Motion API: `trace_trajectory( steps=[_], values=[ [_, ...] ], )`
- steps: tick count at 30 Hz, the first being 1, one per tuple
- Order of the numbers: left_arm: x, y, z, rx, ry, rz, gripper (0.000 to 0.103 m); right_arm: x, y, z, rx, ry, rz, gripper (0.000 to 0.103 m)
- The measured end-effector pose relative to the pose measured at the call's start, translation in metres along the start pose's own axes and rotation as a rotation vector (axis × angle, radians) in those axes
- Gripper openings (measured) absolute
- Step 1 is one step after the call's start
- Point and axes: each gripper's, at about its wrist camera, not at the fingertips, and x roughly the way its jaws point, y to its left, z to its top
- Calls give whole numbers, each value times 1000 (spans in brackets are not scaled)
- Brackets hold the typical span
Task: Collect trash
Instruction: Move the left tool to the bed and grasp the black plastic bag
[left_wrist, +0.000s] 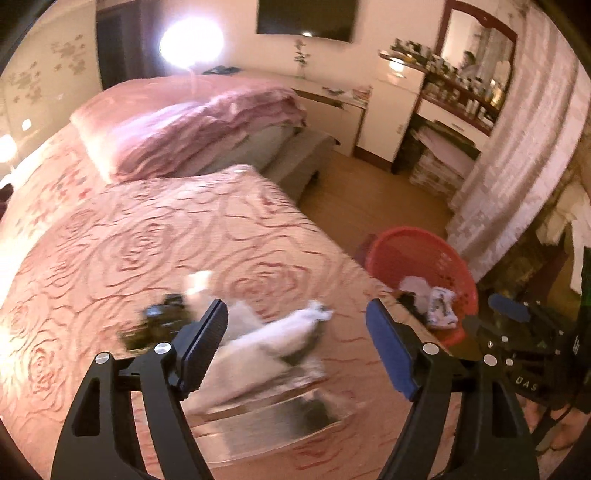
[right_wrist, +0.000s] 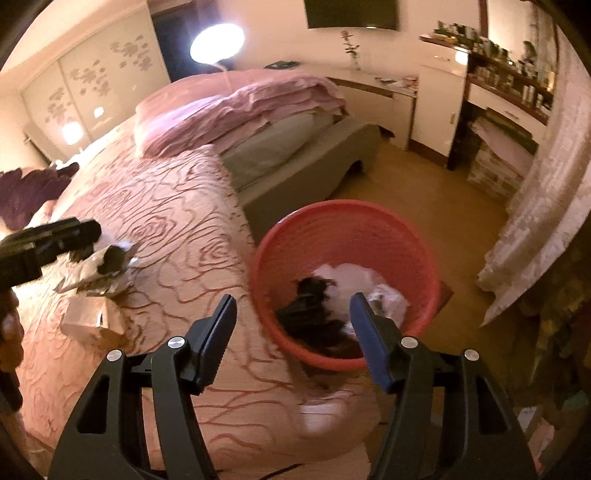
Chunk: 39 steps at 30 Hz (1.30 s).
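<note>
You are in a bedroom lit warm and dim, standing at the corner of a bed (left_wrist: 110, 240) spread with a pink rose-patterned cover, with a wooden floor beyond it and a red basket (right_wrist: 417, 236) on the floor just beside the bed's edge; the basket already holds white crumpled paper (right_wrist: 354, 277) and something dark and shaggy (right_wrist: 314, 306), so part of the collecting is done. Your right tongs (right_wrist: 291, 332) hang above the basket's near rim with their jaws spread and nothing between the pads; they look to me to be done at the basket for now. Your left tongs (left_wrist: 295, 339) are also spread and empty, poised over the trash left on the bed: a blurred white crumpled wrapper (left_wrist: 273, 332) lying between the two pads without touching either, a small dark scrap (left_wrist: 159, 321) just to its left, and a flat shiny piece (left_wrist: 273, 417) nearer you; in the right wrist view the same heap shows as torn paper (right_wrist: 107, 266) with a small cardboard box (right_wrist: 92, 321) beside it. The step in hand, as I judge it, is the reach for the next piece; the next move calls for lowering the left tongs until the pads straddle the white wrapper, closing on its bulk and not on the bedcover, then carrying it across to the basket; motion blur hides the exact edges, so settle before you close.
</note>
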Motion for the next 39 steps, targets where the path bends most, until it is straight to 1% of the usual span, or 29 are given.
trace_trajectory(
  steps=[5,10,15,20,25,29,33,39],
  values=[
    [-13,33,-7,-49,-12,55,75,8,22,-2,-45,21,32,62],
    [-20,68,-20,-115,-7,94,75,14,39,-5,-81,39,53,62],
    [-24,88,-34,-161,3,115,75,18,52,-6,-109,53,67,62],
    [-26,105,-48,-201,6,116,75,23,61,-8,-128,64,70,62],
    [-24,109,-62,-215,19,96,75,27,63,-9,-135,71,64,62],
    [-21,105,-67,-199,24,73,75,31,66,-9,-142,81,62,62],
    [-17,103,-62,-193,22,57,75,35,68,-10,-149,93,61,62],
    [-12,106,-37,-185,-5,48,75,39,69,-12,-154,108,53,62]
  ],
)
